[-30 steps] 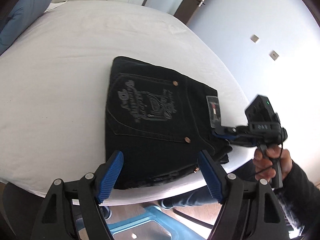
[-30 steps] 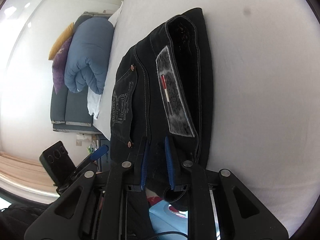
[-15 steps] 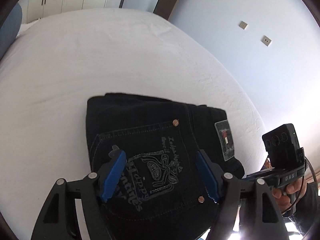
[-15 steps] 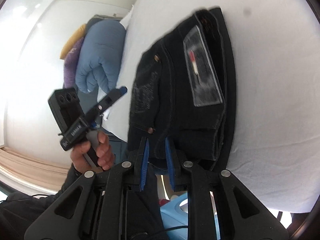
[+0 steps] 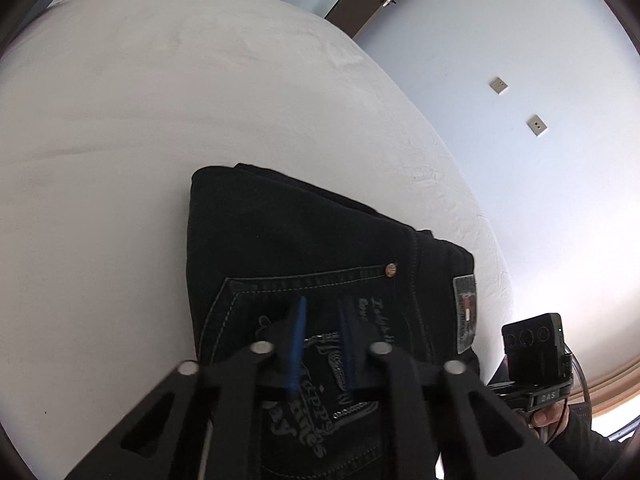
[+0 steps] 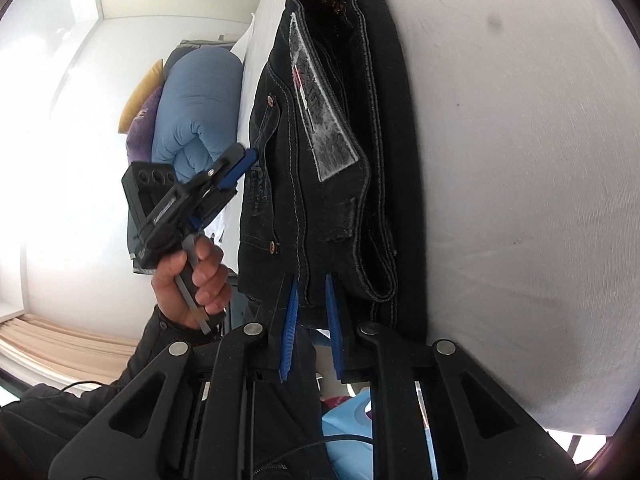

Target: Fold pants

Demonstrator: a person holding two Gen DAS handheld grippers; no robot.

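Observation:
Black folded jeans (image 5: 304, 248) lie near the edge of a white bed (image 5: 160, 92), back pocket with grey lettering and a waistband label facing up. My left gripper (image 5: 322, 308) hovers over the printed pocket with its blue pads drawn close together, holding nothing visible. In the right wrist view the jeans (image 6: 320, 128) lie along the bed edge, and my right gripper (image 6: 310, 284) is shut on the waistband end of the jeans at the near edge. The left gripper also shows there (image 6: 240, 160), held in a hand, tips by the pocket side.
The white mattress (image 6: 520, 160) stretches away beyond the jeans. A blue duvet roll (image 6: 196, 108) and yellow and purple cushions sit at the head end. A wall with two switch plates (image 5: 536, 124) stands to the right. A light blue stool (image 6: 348, 420) is below the bed edge.
My left gripper closed from wide open to nearly shut and moved lower over the pocket. My right gripper stayed clamped on the waistband end while the jeans shifted slightly in view.

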